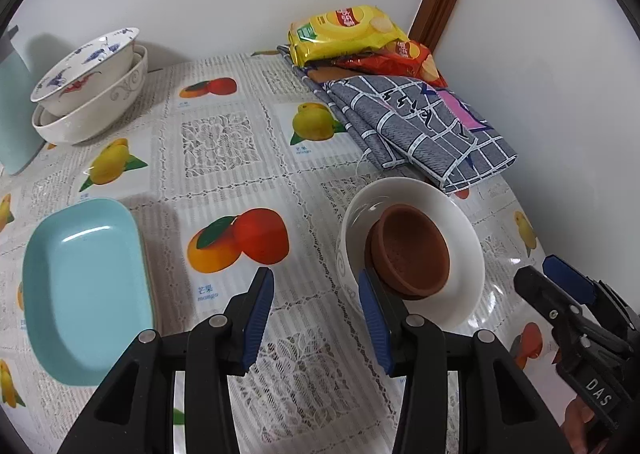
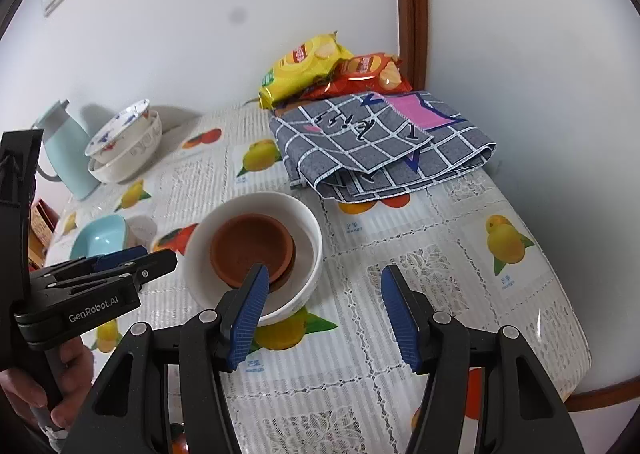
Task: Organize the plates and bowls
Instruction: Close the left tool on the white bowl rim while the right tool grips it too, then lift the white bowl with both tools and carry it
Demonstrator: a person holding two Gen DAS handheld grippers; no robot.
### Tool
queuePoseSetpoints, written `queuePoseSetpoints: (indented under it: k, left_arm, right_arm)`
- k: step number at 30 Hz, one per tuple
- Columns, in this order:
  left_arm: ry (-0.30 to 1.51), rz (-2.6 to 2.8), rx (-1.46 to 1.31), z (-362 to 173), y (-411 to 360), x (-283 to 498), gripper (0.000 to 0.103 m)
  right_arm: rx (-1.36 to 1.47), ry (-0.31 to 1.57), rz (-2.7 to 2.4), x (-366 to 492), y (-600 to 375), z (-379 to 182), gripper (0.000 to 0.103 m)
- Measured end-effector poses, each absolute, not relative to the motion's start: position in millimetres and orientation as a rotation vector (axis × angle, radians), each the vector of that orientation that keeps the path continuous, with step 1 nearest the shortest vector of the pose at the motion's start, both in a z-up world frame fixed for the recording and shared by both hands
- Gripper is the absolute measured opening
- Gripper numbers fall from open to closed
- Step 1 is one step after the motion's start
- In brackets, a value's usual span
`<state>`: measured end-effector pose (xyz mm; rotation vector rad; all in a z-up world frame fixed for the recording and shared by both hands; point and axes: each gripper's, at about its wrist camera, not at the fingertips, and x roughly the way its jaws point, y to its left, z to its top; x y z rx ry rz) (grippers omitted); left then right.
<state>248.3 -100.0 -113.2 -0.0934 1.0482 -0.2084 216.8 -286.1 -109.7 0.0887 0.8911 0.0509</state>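
Both grippers hang with jaws parted and nothing between them above a fruit-print tablecloth (image 1: pixel 224 181): the left gripper (image 1: pixel 316 318) between a pale blue rectangular dish (image 1: pixel 86 286) and a white bowl (image 1: pixel 460 254), the right gripper (image 2: pixel 324 306) just beside that bowl's near rim. Inside the white bowl sits a small brown bowl (image 1: pixel 412 250), tilted against the wall. By the far wall, 2 nested bowls (image 1: pixel 92 93) wait beside a pale blue jug (image 2: pixel 68 149); 2 snack bags (image 1: pixel 348 33) and a folded checked cloth (image 2: pixel 380 145) lie at the back. Judging from this layout, the next lift is likely the white bowl; 1 finger inside and 1 outside the rim, clear of the brown bowl, should keep the pair level.
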Motion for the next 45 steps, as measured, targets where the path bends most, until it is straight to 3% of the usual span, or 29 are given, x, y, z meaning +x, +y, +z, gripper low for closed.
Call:
queuePoseSetpoints:
  k: [7, 14, 34, 41, 45]
  left_arm:
    - [1.087, -0.247, -0.087, -124, -109, 264, 0.042]
    - [1.119, -0.227, -0.031, -137, -118, 277, 0.042]
    - [1.134, -0.239, -0.032, -155, -125, 296, 0.039]
    - [1.163, -0.308, -0.148, -158, -122, 298, 0.02]
    - [1.155, -0.318, -0.162, -159, -123, 296, 0.015]
  right_arm:
    - [0.079, 0.945, 0.032, 237, -285, -129, 0.058]
    - [0.06, 1.012, 0.023, 258, -280, -151, 0.046]
    - [0.077, 1.084, -0.023, 288, -282, -177, 0.044]
    - [0.06, 1.036, 0.005, 285, -270, -175, 0.018]
    - [0.101, 1.03, 0.004, 285, -269, -175, 0.014]
